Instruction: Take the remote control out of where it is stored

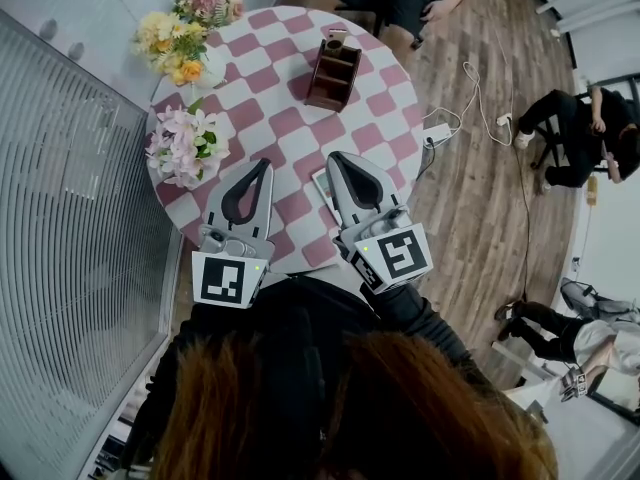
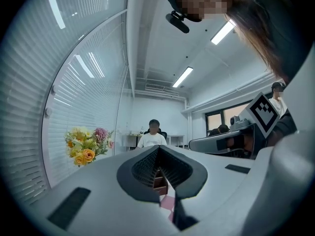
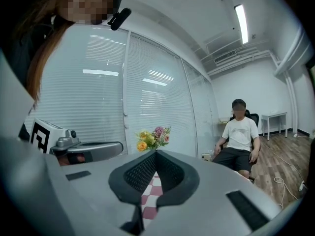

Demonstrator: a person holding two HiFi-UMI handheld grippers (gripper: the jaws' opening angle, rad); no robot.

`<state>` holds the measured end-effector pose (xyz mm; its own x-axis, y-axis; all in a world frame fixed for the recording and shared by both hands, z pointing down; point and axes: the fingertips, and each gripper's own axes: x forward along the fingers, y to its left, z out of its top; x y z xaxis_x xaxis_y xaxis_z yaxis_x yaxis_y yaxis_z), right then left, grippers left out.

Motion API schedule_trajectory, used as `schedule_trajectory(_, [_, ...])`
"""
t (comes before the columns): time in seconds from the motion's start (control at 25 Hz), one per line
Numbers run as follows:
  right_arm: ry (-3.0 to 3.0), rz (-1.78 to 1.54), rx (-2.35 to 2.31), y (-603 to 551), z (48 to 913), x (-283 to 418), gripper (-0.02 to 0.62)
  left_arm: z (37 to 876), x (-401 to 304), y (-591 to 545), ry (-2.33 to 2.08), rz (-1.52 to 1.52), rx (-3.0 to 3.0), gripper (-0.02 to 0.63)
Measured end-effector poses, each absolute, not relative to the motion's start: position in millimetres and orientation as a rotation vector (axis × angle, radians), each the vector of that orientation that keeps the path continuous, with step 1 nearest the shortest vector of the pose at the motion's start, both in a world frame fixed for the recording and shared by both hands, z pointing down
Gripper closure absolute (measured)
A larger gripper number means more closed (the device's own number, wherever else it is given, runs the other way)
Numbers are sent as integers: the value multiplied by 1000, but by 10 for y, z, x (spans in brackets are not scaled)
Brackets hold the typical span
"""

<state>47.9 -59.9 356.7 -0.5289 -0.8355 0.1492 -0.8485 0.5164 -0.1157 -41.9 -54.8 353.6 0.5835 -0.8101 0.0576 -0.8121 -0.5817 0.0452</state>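
The right gripper and the left gripper are both closed on nothing, over the near edge of the checkered table. The wooden holder stands well ahead, its long side running away from the person. It is more in line with the right gripper. The remote control seems to stand in its far compartment.

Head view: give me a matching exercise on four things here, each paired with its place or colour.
Things:
1. wooden organizer
2. power strip
3. near bouquet
4. far bouquet

Place or colour:
a. yellow and orange blooms among pink
b. on the wood floor
c. brown, on the checked table
d. pale pink and white blooms

Pairs: 1-c, 2-b, 3-d, 4-a
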Motion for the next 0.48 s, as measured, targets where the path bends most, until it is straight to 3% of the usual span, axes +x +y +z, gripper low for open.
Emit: schedule_trajectory(0.48, [-2672, 214, 1523, -729, 3549, 556, 581, 3548, -462, -557, -1410, 44, 2737, 597])
